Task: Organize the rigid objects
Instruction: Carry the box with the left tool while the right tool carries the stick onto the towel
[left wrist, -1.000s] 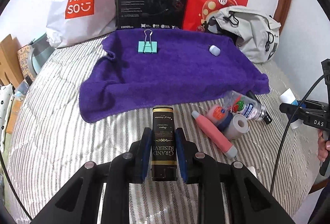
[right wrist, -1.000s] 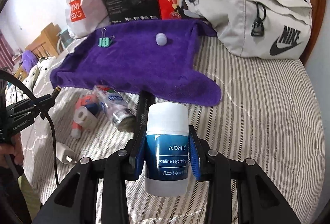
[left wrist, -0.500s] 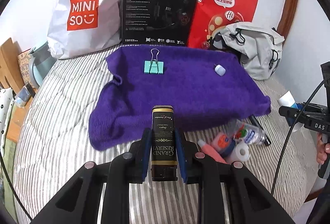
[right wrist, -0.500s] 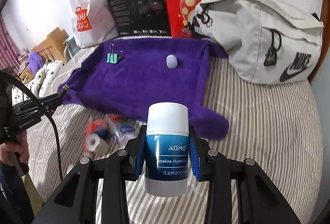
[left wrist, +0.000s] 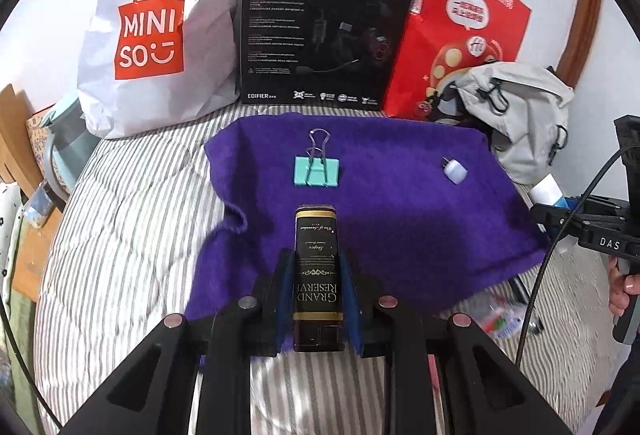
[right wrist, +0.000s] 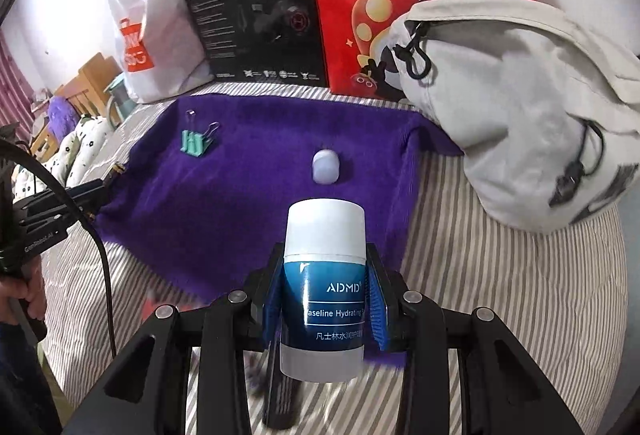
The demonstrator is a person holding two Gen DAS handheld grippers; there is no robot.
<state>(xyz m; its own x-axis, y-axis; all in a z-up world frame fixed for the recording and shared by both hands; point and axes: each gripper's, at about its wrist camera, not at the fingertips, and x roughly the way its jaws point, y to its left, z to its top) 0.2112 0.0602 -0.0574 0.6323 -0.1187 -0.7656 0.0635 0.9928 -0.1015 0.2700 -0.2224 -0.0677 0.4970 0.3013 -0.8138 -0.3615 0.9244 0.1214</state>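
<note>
Clamping "GRAND RESERVE" tin point(left wrist: 318, 275), left tool point(left wrist: 318, 291); right tool point(right wrist: 325, 299) pinching "ADMD" Vaseline bottle point(right wrist: 324, 291).

right gripper point(right wrist: 325, 299) clamped on blue-white ADMD tube point(right wrist: 325, 287), over near edge of purple towel point(right wrist: 248, 195) | green binder clip point(right wrist: 196, 143) toward towel's far-left corner | small white cap point(right wrist: 326, 166) mid-towel | grey bag point(right wrist: 520, 107) off towel's right edge, on striped bed point(right wrist: 500, 295)

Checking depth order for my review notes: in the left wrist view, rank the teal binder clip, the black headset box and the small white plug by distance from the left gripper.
1. Teal binder clip, straight ahead of the left gripper on the purple towel.
2. Small white plug, off to the right on the towel.
3. Black headset box, upright behind the towel's far edge.
</note>
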